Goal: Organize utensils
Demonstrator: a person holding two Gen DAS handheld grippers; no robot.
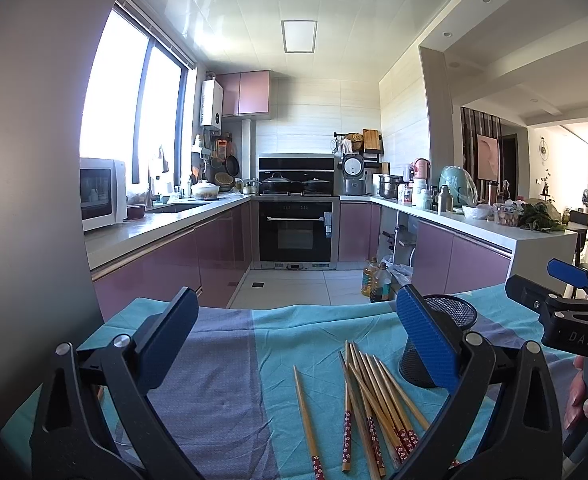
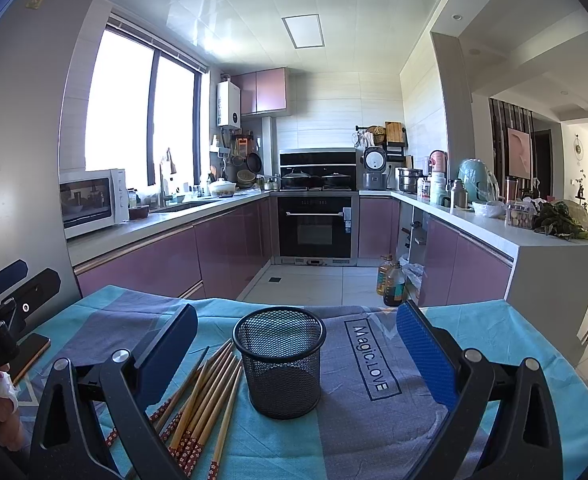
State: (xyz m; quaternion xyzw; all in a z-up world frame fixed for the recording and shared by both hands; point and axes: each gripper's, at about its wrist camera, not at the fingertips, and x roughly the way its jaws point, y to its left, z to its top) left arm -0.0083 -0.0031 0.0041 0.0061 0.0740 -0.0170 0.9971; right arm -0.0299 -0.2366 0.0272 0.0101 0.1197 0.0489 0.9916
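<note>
While the chopsticks [image 2: 202,396] lie bundled on the cloth [image 2: 357,432] just left of the mesh cup [image 2: 280,360], the right gripper [image 2: 294,356] hovers near them, empty and spread wide; left gripper [image 1: 294,344] likewise gapes.

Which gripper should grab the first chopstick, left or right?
Left, probably. The chopsticks lie between the open left gripper's fingers, while the open right gripper is centred on the empty mesh cup, with the chopsticks off to its left.
</note>
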